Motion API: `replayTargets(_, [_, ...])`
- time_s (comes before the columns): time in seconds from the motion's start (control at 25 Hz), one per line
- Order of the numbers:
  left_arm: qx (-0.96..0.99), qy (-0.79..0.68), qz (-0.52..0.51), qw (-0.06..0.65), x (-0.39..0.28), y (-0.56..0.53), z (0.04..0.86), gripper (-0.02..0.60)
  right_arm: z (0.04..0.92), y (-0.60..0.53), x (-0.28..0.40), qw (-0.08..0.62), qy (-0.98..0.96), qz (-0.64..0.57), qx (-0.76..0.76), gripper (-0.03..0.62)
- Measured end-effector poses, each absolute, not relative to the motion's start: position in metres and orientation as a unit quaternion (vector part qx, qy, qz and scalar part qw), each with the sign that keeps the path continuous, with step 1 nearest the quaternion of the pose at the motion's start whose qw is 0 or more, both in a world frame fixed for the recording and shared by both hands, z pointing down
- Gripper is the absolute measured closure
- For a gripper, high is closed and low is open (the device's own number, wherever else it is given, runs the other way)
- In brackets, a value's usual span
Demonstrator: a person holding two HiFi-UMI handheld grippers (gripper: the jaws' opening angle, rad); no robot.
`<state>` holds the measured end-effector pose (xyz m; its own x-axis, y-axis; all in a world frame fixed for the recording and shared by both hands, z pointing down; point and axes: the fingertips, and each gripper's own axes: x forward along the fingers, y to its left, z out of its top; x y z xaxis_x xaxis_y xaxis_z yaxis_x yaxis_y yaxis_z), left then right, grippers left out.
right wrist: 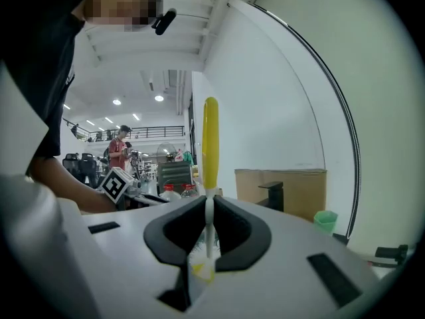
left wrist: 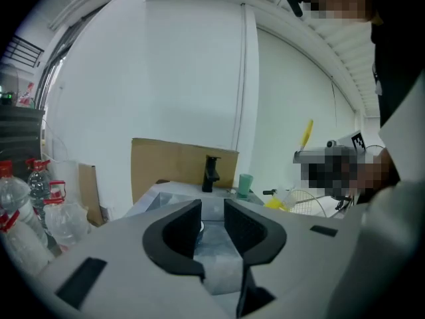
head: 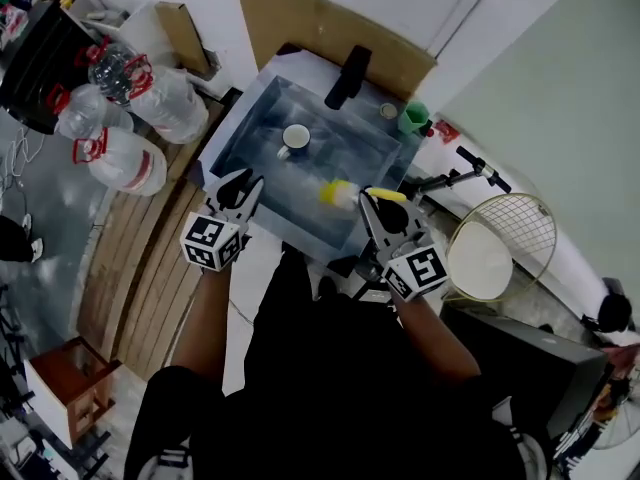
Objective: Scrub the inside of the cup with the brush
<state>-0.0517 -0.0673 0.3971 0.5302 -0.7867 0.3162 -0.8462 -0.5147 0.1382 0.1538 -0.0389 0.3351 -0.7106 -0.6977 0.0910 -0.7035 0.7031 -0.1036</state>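
Clamped in the right gripper was the yellow-handled, white-bristled brush, the left gripper gaped empty, and the small white cup sat ungrasped in the grey steel sink, scrubbing seemingly unstarted.

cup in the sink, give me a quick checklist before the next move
1. Brush clamped in right gripper: ok.
2. Left gripper open and empty: ok.
3. Cup upright in sink: ok.
4. Cup steadied by a gripper: not ok, both are apart from it.
5. Brush head inside cup: not ok.
6. Water in cup: cannot tell.
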Motion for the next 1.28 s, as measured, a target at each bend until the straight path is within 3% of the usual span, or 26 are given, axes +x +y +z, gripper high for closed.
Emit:
replayTargets(0.48, [0.874, -0.337, 0.307, 0.17, -0.036, -0.161, 0.503, 0.394, 0.355, -0.107, 0.145, 0.043, -0.899, 0.073, 0.43, 0.551])
replayTargets(0.88, [0.839, -0.275, 0.404, 0.239, -0.02, -0.196, 0.607, 0.394, 0.384, -0.141, 0.156, 0.057, -0.871, 0.095, 0.478, 0.551])
replayTargets(1.28, [0.821, -0.261, 0.449, 0.239, -0.022, -0.213, 0.658, 0.43, 0.4, -0.157, 0.161, 0.065, -0.852, 0.109, 0.508, 0.551])
